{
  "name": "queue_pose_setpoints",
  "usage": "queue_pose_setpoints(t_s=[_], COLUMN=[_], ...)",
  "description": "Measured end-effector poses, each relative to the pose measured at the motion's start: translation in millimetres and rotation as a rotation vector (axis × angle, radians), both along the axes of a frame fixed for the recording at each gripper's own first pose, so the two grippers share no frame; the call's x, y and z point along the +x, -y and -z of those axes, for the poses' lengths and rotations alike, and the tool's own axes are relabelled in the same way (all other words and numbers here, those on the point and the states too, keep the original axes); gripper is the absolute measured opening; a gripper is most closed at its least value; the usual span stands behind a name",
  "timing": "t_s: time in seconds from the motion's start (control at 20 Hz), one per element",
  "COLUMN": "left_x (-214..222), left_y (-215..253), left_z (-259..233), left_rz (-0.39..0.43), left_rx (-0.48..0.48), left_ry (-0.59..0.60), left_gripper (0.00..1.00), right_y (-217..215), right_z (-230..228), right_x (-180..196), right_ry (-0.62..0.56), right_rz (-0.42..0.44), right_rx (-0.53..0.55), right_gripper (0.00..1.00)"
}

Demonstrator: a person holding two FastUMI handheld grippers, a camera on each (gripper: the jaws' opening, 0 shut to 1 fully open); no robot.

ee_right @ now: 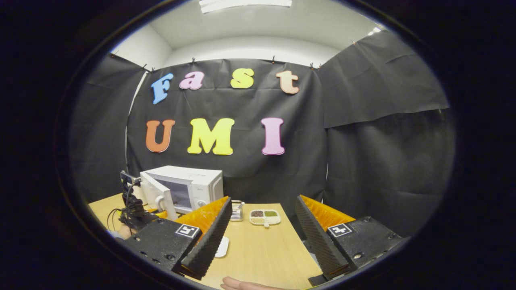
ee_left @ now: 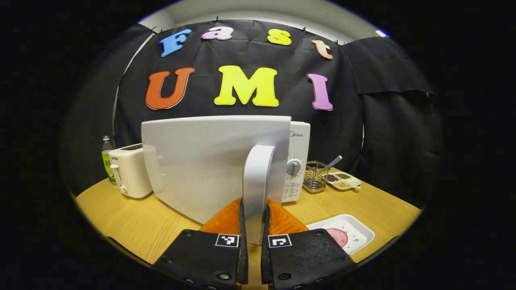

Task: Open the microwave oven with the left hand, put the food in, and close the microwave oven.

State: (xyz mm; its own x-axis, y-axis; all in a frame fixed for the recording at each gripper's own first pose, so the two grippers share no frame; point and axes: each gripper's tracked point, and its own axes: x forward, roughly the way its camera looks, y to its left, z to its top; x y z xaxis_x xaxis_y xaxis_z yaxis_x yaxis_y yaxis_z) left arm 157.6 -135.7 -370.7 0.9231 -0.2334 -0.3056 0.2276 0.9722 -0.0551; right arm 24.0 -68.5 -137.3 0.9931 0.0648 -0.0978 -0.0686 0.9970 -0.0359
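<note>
The left gripper (ee_left: 254, 233) is clamped on the handle (ee_left: 257, 181) of the microwave oven (ee_left: 296, 161), whose door (ee_left: 209, 161) stands partly open, while the food (ee_left: 338, 235) sits untouched on its white tray (ee_left: 354, 225) and the right gripper (ee_right: 262, 237) gapes wide, so 2 steps remain.

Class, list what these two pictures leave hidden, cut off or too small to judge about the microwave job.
1. Microwave cavity: left gripper view, hidden behind the swung-out door; right gripper view, too small to see inside.
2. Food on the white tray: left gripper view, partly covered by the left tool, shut on the door handle.
3. White tray: right gripper view, mostly behind the open right tool.
</note>
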Motion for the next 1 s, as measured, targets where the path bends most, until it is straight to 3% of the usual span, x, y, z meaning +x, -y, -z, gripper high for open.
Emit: queue_pose_setpoints(t_s=[0.05,0.1,0.15,0.25,0.3,0.45,0.5,0.55,0.6,0.65,0.7,0.8,0.85,0.9,0.95,1.0], left_x=[-8.3,-18.5,-25.5,-48.1,-57.0,-94.4,-104.9,-120.8,-135.6,-147.9,-157.4,-177.3,-187.0,-194.7,-200.0,-204.4], left_y=[-8.6,-19.6,-31.7,-61.9,-75.7,-123.7,-138.0,-153.5,-161.8,-168.7,-178.0,-191.5,-196.1,-202.1,-205.5,-206.9], left_z=[-1.8,-1.5,-6.5,-8.8,-10.6,-6.5,-6.9,-15.4,-22.5,-25.0,-33.3,-45.8,-53.1,-63.1,-76.1,-87.9], left_rz=[0.007,0.008,0.001,-0.033,-0.058,-0.151,-0.180,-0.202,-0.202,-0.203,-0.219,-0.237,-0.244,-0.258,-0.265,-0.269], left_rx=[0.008,0.014,0.006,0.016,0.014,0.023,0.017,0.009,0.011,0.015,0.032,0.042,0.049,0.050,0.033,0.003], left_ry=[0.003,-0.002,0.015,0.009,0.011,-0.039,-0.038,-0.028,-0.015,-0.013,0.007,0.017,0.024,0.039,0.055,0.067], left_gripper=[0.12,0.12,0.13,0.15,0.15,0.21,0.14,0.39,0.53,0.83,0.96,0.93,0.82,0.94,0.94,0.93], right_y=[-5.0,-9.5,-13.0,-22.8,-26.3,-38.3,-44.3,-49.1,-52.9,-54.3,-55.7,-59.0,-59.9,-60.5,-60.7,-61.0], right_z=[-0.2,0.1,2.3,8.2,10.4,19.2,23.7,29.3,33.9,38.9,44.4,54.1,58.7,63.5,69.8,75.5], right_x=[-2.5,-4.5,-5.9,-6.4,-5.6,-3.4,-3.2,-1.6,-0.1,1.8,4.7,12.3,16.4,20.6,25.0,30.9], right_ry=[0.001,-0.001,-0.005,-0.024,-0.031,-0.054,-0.067,-0.079,-0.091,-0.103,-0.118,-0.148,-0.163,-0.179,-0.200,-0.227], right_rz=[-0.006,-0.010,-0.013,-0.025,-0.028,-0.043,-0.054,-0.066,-0.075,-0.079,-0.080,-0.075,-0.072,-0.068,-0.062,-0.059], right_rx=[-0.003,-0.004,-0.003,-0.010,-0.017,-0.029,-0.032,-0.032,-0.031,-0.030,-0.031,-0.032,-0.035,-0.039,-0.045,-0.051], right_gripper=[1.00,0.92,1.00,1.00,0.92,0.92,1.00,0.92,0.92,1.00,1.00,1.00,1.00,1.00,0.92,1.00])
